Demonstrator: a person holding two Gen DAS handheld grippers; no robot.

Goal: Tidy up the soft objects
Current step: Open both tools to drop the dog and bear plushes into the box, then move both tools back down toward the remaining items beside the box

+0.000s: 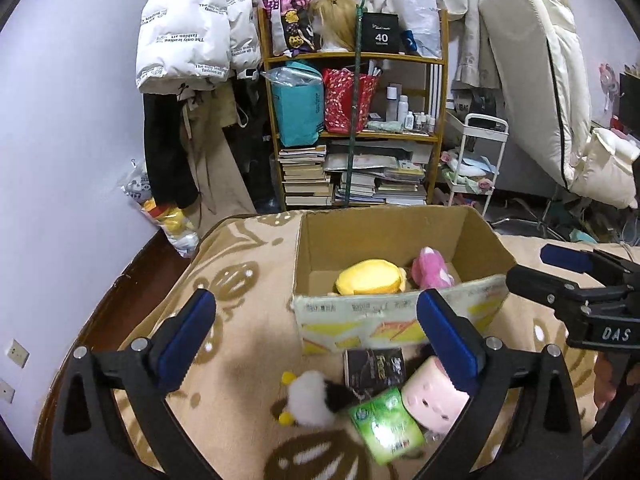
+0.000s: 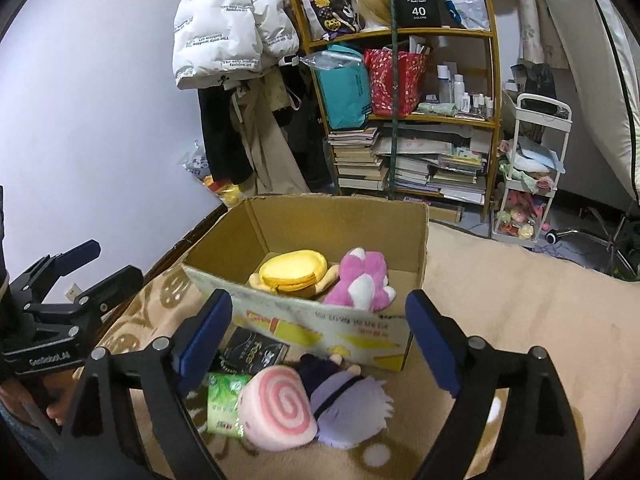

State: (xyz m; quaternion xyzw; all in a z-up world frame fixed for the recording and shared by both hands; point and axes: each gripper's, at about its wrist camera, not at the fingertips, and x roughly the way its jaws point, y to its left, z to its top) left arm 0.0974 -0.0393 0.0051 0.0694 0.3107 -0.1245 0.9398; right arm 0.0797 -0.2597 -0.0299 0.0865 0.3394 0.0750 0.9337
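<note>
The left gripper [image 1: 316,344] stood with its jaws wide apart and nothing between the pads. Beyond it, a cardboard box [image 1: 396,316] rested on the patterned blanket [image 1: 240,264], open at the top, and contained a yellow plush [image 1: 370,278] and a pink plush [image 1: 432,268] side by side. In front of the box lay a black packet [image 1: 374,366], a green packet [image 1: 386,424], a pink roll-shaped plush [image 1: 434,400] and a white-and-black plush [image 1: 310,398] (blurred). The right gripper [image 1: 536,268], also open, entered from the right edge.

Cardboard box [image 2: 332,332] sat on blanket [image 2: 500,300], w/ two plush toys [image 2: 320,276] inside. Before it lay swirl cushion [image 2: 276,408], doll [image 2: 348,400] to its right, packet [image 2: 224,400] to its left. Bookshelf [image 2: 400,120] stood behind.
</note>
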